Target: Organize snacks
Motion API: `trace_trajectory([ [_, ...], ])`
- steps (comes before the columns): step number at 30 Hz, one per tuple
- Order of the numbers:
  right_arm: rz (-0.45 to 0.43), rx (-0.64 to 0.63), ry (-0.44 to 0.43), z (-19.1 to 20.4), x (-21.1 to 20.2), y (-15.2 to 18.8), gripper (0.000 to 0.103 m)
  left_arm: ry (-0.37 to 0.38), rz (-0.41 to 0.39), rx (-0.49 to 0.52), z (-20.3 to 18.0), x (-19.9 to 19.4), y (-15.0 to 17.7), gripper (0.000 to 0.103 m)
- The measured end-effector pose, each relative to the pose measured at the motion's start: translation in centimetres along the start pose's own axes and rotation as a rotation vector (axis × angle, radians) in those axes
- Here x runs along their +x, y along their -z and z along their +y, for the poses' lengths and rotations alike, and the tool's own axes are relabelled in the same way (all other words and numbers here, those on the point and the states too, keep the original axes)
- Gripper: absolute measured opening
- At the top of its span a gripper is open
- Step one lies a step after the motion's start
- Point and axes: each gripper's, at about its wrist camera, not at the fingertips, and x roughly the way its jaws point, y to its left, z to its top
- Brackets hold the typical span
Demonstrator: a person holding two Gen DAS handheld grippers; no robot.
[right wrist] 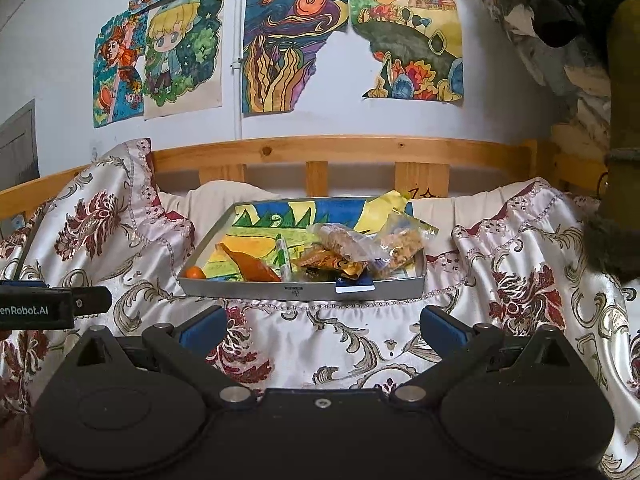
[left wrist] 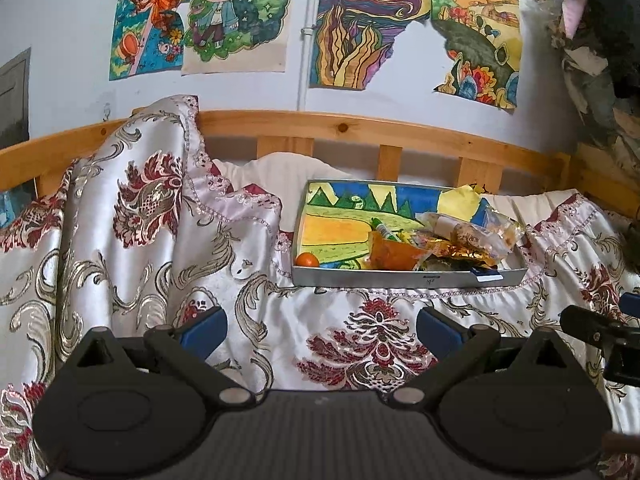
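I hold both the left gripper (left wrist: 322, 330) and the right gripper (right wrist: 323, 328) wide and empty above the bedspread (left wrist: 340, 320). The snacks (right wrist: 340, 256) lie heaped in the tray (right wrist: 300, 290) ahead. I cannot judge if sorting is starting or finished.

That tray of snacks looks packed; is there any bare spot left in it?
Yes. The tray's left and back part is bare, bordered by the small orange fruit in the near-left corner and the orange packet. The right half is crowded with piled wrappers.
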Motion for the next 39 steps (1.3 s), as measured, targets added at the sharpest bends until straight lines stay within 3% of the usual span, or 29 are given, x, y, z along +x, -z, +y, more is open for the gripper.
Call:
trace_trajectory([
  [13, 0.027, 0.009, -0.018, -0.1, 0.7, 0.4, 0.102, 0.062, 0.048, 0.024, -0.2, 0.4, 1.2, 0.103],
  [39, 0.044, 0.001, -0.030, 0.0, 0.8, 0.8, 0.102, 0.063, 0.054, 0.028, -0.4, 0.4, 1.3, 0.103],
])
